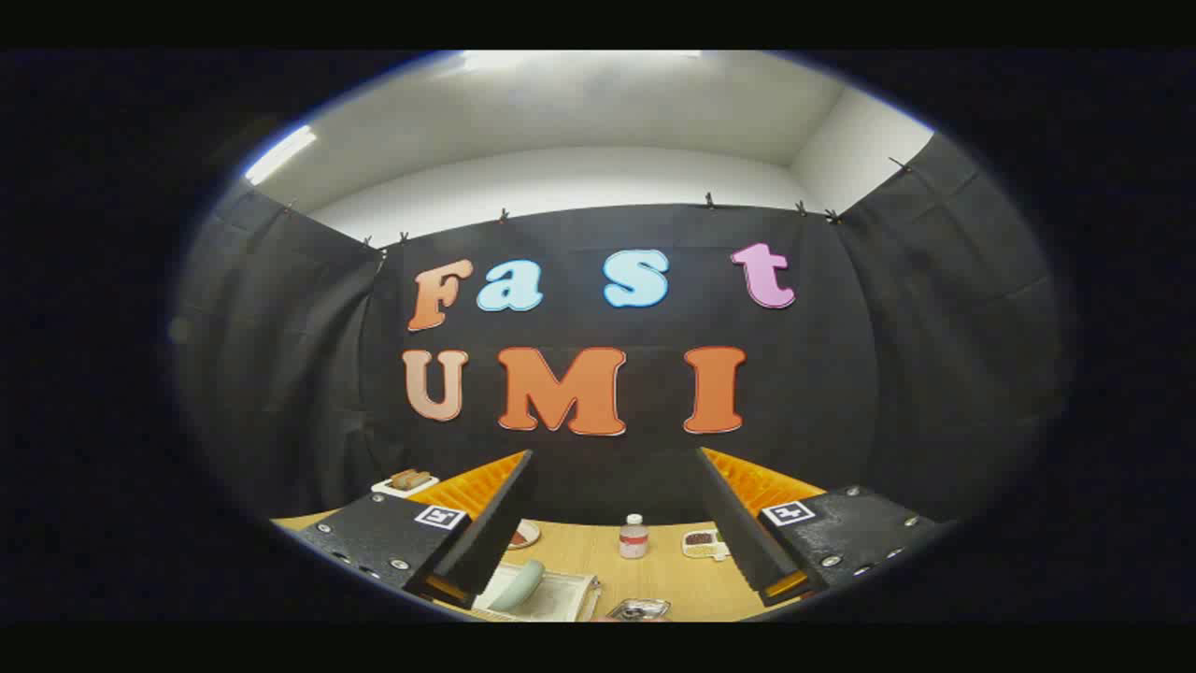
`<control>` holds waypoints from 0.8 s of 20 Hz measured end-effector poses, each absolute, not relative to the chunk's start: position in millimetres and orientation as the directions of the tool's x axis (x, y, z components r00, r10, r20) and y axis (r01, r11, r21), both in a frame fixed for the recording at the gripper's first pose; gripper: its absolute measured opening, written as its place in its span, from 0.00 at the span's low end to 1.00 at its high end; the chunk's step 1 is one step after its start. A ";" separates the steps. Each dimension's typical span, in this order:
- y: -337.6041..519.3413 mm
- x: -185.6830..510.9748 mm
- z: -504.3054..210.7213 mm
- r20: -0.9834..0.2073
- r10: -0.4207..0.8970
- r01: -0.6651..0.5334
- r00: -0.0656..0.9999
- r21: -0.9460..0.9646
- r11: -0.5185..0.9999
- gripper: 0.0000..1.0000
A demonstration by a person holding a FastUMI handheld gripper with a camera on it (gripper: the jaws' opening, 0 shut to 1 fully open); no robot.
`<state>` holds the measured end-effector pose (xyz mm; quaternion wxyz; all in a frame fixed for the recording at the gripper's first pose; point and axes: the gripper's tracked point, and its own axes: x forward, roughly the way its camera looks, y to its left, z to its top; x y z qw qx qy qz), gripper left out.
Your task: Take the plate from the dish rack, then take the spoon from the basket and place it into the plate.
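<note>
Claw (617, 523) spread wide, nothing between its fingers (486, 533), raised and aimed level at the booth wall, well above the counter (663, 575). Seen below, between the fingers: a pale plate (521, 584) standing on edge in a white dish rack (561, 598), just ahead of the left finger; beside it a metal basket (640, 610), cut off low in the view, contents too small to make out, so no spoon confirmed. Further back: one small bottle (633, 536) with a pale cap, standing upright; one shallow dish (525, 534) with something reddish, half hidden behind the left finger; one small tray (703, 543) of dark and light bits near the right finger; one white tray (406, 482) holding brown pieces beyond the left finger. Count then: one plate, one rack, one basket, one bottle, one dish, two trays. Task judged barely begun, plate not yet lifted. Risks from here: descending steeply from this height and striking the rack rim instead of straddling the plate edge; pinching the thin upright plate off-centre and letting it swing or slip; dragging the light rack along; clipping the basket close beside it.
</note>
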<state>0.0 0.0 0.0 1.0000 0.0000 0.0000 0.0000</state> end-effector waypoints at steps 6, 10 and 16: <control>19.9 0.6 -1.6 -0.035 0.051 -0.052 0.998 -0.038 0.998 0.99; 24.2 2.9 -1.1 -0.053 0.064 -0.066 0.996 -0.022 0.998 0.99; 23.3 6.1 -4.6 -0.080 0.069 -0.071 0.994 -0.025 0.997 0.99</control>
